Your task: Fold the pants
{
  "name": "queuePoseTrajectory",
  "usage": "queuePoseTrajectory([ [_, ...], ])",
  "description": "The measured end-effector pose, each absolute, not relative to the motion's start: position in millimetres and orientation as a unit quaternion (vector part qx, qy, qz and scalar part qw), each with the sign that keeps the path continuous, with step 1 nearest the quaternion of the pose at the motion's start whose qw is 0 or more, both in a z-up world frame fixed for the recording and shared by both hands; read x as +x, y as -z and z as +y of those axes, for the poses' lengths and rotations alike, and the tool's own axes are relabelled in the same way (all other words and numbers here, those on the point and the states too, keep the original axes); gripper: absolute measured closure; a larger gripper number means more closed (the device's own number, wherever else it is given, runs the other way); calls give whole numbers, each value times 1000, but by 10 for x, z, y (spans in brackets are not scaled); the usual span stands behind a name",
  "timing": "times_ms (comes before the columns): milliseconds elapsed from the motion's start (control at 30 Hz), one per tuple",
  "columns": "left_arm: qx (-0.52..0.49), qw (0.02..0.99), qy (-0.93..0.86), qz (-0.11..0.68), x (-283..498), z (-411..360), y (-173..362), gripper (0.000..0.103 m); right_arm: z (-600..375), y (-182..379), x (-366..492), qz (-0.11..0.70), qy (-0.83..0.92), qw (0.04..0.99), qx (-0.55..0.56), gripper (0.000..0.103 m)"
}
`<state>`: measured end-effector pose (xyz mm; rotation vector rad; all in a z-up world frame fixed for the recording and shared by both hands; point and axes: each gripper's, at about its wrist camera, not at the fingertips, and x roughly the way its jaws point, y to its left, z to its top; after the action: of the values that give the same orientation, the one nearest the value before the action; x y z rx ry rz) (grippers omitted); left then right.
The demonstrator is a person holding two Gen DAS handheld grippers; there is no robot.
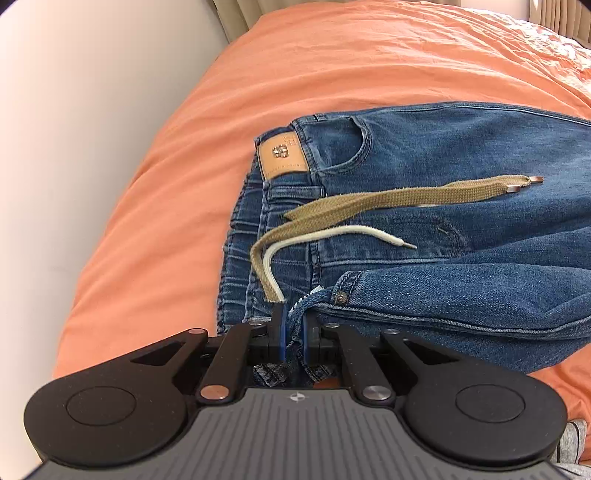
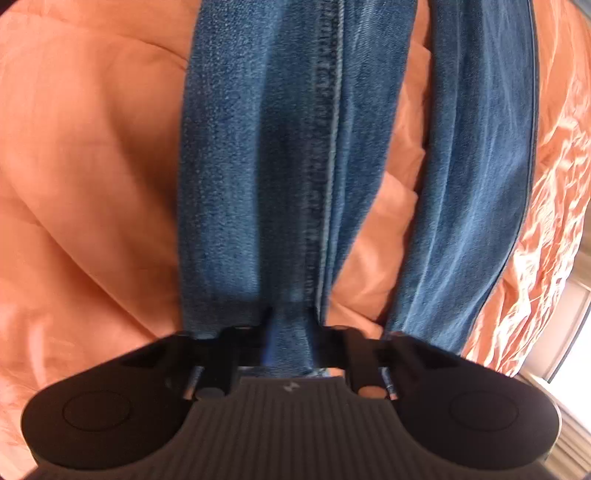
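Blue denim jeans (image 1: 424, 206) lying long across the orange bed (image 1: 332, 66), waist pinched in left claw (image 1: 293, 325), leg pinched in right claw (image 2: 290, 325).

Orange duvet (image 1: 332, 66) covers the bed, creased, brightly lit at far right edge (image 2: 546, 206). White wall (image 1: 74, 147) flanks its left side. Beige curtain (image 1: 236, 14) hangs beyond the head end. Grey cloth scrap (image 1: 574, 443) lower right.
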<state>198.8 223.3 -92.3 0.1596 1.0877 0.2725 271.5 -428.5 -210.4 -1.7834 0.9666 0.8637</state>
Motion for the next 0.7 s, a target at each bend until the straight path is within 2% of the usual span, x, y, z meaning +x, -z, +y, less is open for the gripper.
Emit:
queuePoseTrajectory([
  [267,79,850,-121,507,1959,2230,957,94,-4397,1785,2340,382,-312,528,-692,103],
  [300,79,851,-121,505,1955,2230,960,94,-4378,1763,2346,388,-314,528,-687,84],
  [333,79,852,-122,503,1950,2229,962,94,-4360,1755,2366,394,-317,528,-683,60],
  [367,78,853,-123,501,1941,2228,967,94,-4331,1735,2431,405,-324,524,-676,56],
  [500,82,852,-124,503,1924,2223,996,94,-4258,1800,2818,440,-326,496,-673,64],
  [667,86,844,-125,514,1967,2222,1026,94,-4199,1920,3169,499,-349,464,-644,67],
  [700,88,842,-125,517,1987,2216,1045,94,-4189,1950,3221,511,-351,459,-636,72],
])
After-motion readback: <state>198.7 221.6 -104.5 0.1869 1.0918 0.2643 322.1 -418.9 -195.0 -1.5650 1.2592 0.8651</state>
